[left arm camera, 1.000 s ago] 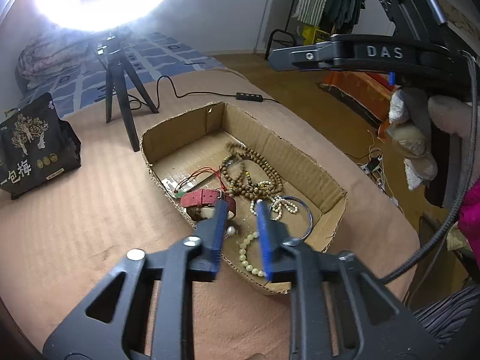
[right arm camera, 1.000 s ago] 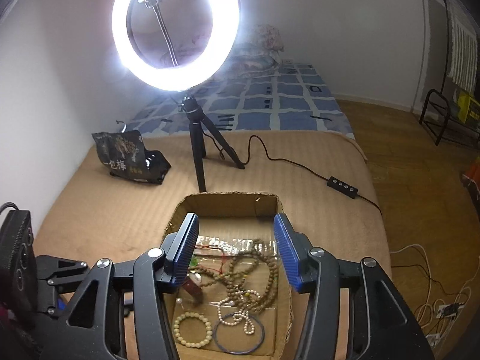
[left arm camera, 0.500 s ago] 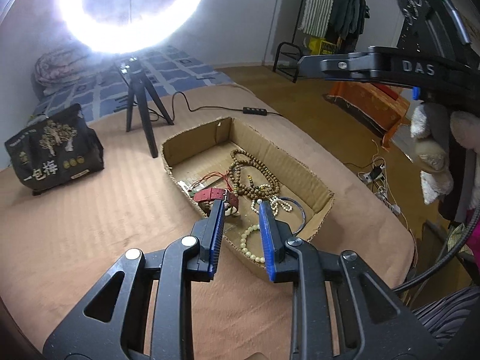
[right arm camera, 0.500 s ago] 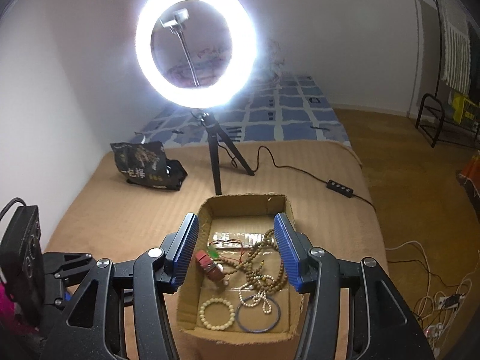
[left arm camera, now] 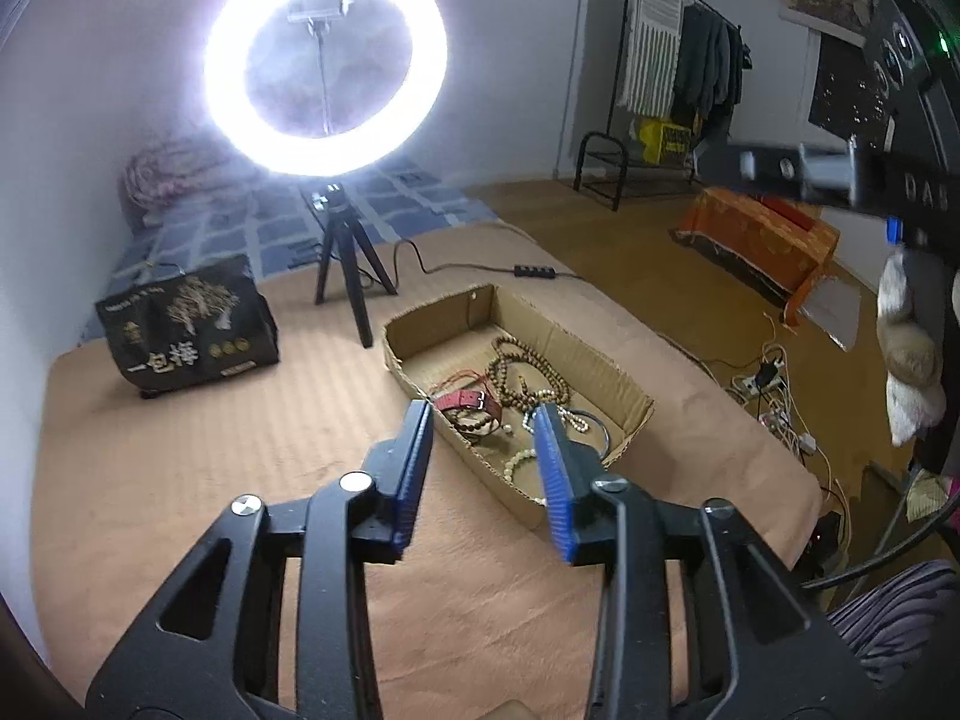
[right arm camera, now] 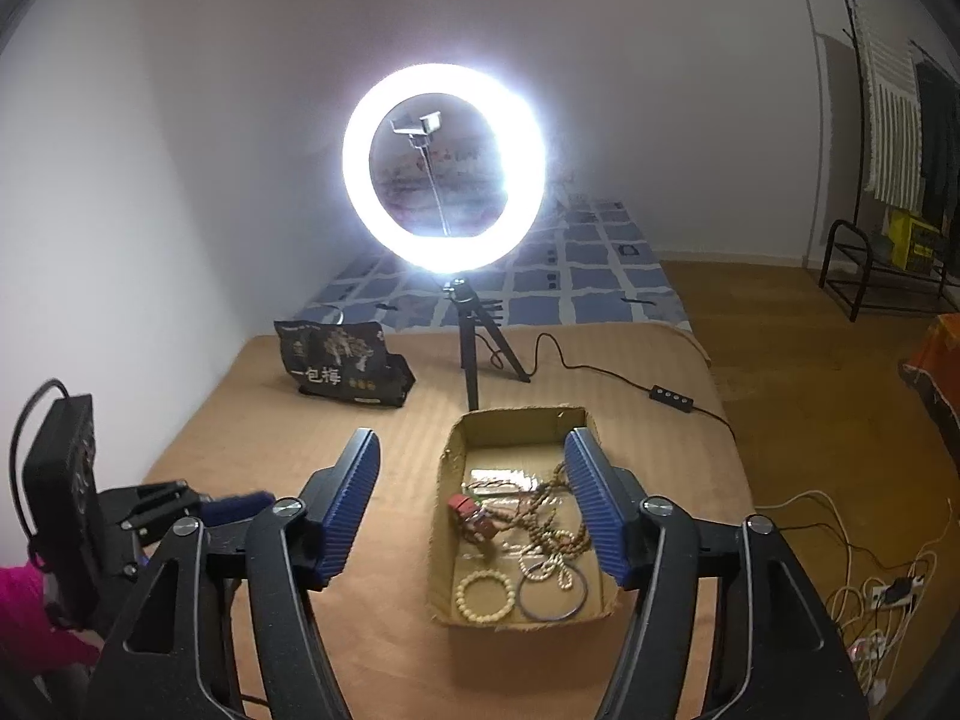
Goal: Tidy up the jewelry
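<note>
An open cardboard box (left arm camera: pixel 624 384) lies on the tan bedcover and holds loose jewelry. In it are a red strap (left arm camera: pixel 465 401), a long string of brown beads (left arm camera: pixel 516 372), a pale bead bracelet (left arm camera: pixel 519 462) and a thin bangle (left arm camera: pixel 600 429). My left gripper (left arm camera: pixel 483 414) hovers above the box's near side, jaws opening with nothing between them. The right wrist view shows the box (right arm camera: pixel 516 420) from its short end, with the red strap (right arm camera: pixel 471 513) and the pale bracelet (right arm camera: pixel 485 597). My right gripper (right arm camera: pixel 474 438) hangs above it, jaws opening and empty.
A lit ring light (right arm camera: pixel 444 168) on a small tripod stands behind the box, its cable and controller (right arm camera: pixel 672 399) trailing right. A black snack bag (left arm camera: pixel 186 324) sits at the back left. The bed edge drops to a wooden floor with power cables (right arm camera: pixel 888 594) on the right.
Both grippers have risen and drawn back from the box, which now looks smaller and farther. Both pairs of jaws stand wider apart than before. The jewelry has not moved.
</note>
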